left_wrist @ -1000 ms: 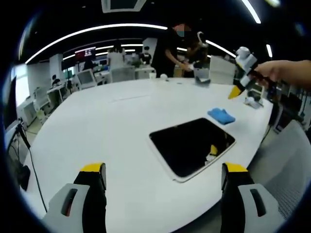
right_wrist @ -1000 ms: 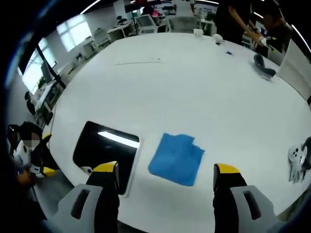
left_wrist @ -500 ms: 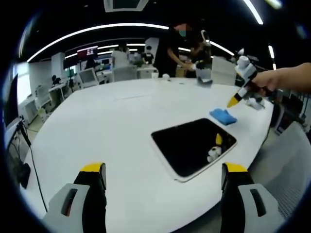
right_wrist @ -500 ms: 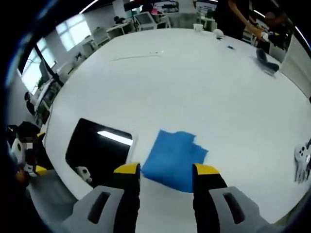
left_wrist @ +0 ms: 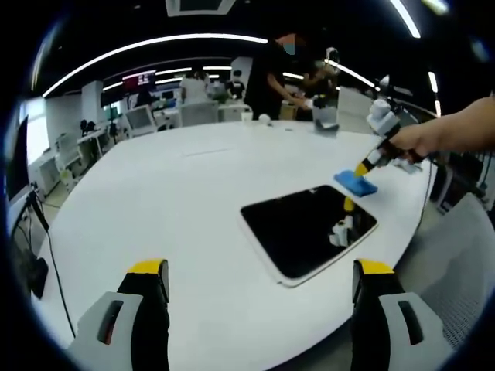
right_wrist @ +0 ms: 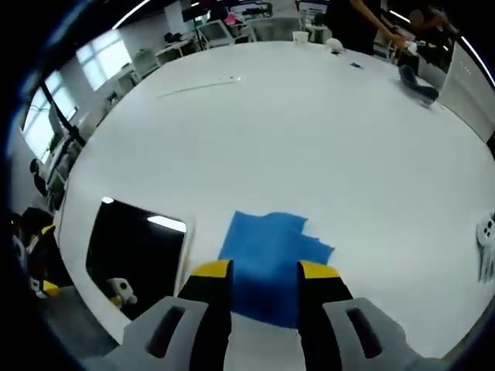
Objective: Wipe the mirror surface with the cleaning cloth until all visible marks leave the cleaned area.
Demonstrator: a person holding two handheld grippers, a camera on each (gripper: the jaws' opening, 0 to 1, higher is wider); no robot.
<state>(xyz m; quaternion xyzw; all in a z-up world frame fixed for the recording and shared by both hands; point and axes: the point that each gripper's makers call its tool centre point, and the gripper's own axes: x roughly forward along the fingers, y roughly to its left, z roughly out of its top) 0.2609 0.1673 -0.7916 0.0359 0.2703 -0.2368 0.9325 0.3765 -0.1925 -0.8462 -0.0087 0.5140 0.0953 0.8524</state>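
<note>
left tongs: jaws wide apart, holding nothing, raised above the near edge of the tabletop and aimed toward the mirror.
right tongs: jaws drawn close together with the near edge of the cloth between their yellow tips; whether they actually grip it, i cannot tell. in the left gripper view these tongs reach down from the right, held by a hand, tip at the cloth.
cloth: blue, lying flat and rumpled on the white tabletop, just beside the mirror and not on it; in the left gripper view the cloth sits just past the mirror's far corner.
mirror: dark rectangle with a pale frame, flat on the tabletop near its edge; in the right gripper view the mirror lies left of the cloth and reflects a ceiling light.
background: people stand at the far side of the tabletop.
</note>
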